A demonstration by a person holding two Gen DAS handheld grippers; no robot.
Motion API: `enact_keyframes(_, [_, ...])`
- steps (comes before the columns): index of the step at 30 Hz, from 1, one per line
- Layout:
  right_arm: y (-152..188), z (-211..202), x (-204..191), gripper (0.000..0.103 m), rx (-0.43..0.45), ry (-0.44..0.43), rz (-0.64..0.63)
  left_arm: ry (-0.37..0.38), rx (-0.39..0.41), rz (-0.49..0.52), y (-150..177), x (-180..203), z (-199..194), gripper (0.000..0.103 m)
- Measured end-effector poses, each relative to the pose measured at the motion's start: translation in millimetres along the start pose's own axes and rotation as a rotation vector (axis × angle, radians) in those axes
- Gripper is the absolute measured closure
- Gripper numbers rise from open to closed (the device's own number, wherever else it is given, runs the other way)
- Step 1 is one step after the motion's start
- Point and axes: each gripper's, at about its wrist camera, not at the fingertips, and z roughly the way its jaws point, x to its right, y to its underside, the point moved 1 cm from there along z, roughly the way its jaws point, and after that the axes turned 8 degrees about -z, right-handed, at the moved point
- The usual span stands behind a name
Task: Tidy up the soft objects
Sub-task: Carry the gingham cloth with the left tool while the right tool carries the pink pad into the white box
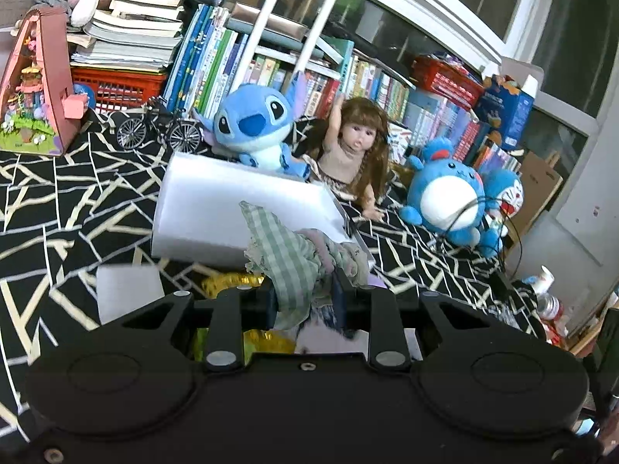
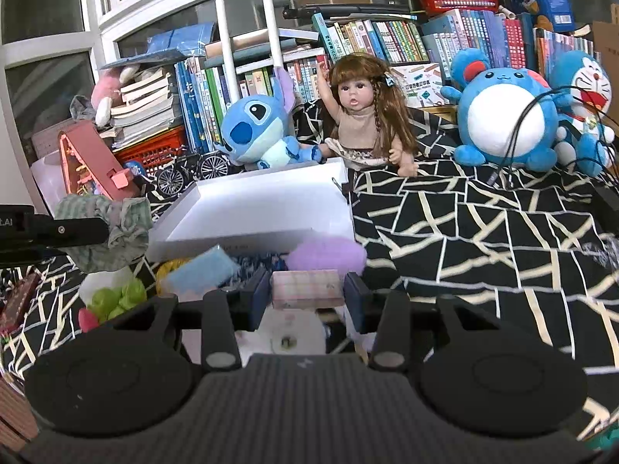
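Left tongs (image 1: 305, 301) are clenched on a crumpled green-checked cloth (image 1: 286, 259), limp and thin, held clear above the bed (image 1: 77, 201). Right tongs (image 2: 305, 294) are clamped on a pink checked block (image 2: 307, 288), squarish, apparently spongy. The white tray (image 2: 267, 208), shallow with rigid walls, is seen straight ahead of both tongs, its long axis running crosswise, set near the bed's back edge in front of the blue plush (image 2: 259, 127) and doll (image 2: 363, 116). Right tongs are judged slightly nearer. A blue sponge (image 2: 205, 270) and purple fluffy piece (image 2: 329, 255) lie just before the tray's front wall
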Motion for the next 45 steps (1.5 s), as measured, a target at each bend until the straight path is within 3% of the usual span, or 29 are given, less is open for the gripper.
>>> enact_keyframes(9, [-47.4,34.9,11.5,0.056,-0.025,-0.065,-0.019,0.022,-0.056,-0.065,-50.7,-10.4,48.2,0.077])
enact_keyframes(13, [-68.2,60.5,23.3,0.056,-0.081,-0.131,0.002,0.021,-0.096,-0.088,-75.0,-18.9,76.5,0.077])
enact_keyframes(19, [-95.1,101.4,36.5,0.056,-0.153,-0.149,0.033,0.002,-0.158,-0.108,-97.2,-27.3,123.2,0.077])
enact_keyframes(29, [-105.7,167.2,13.7,0.055,-0.267,-0.156,-0.016,-0.090,-0.242,-0.113,-92.9,-42.2,184.9,0.077])
enact_keyframes(45, [-89.5,230.5,1.9,0.055,-0.359,-0.091,-0.011,-0.116,-0.326,-0.094,-78.2,-58.8,227.2,0.077])
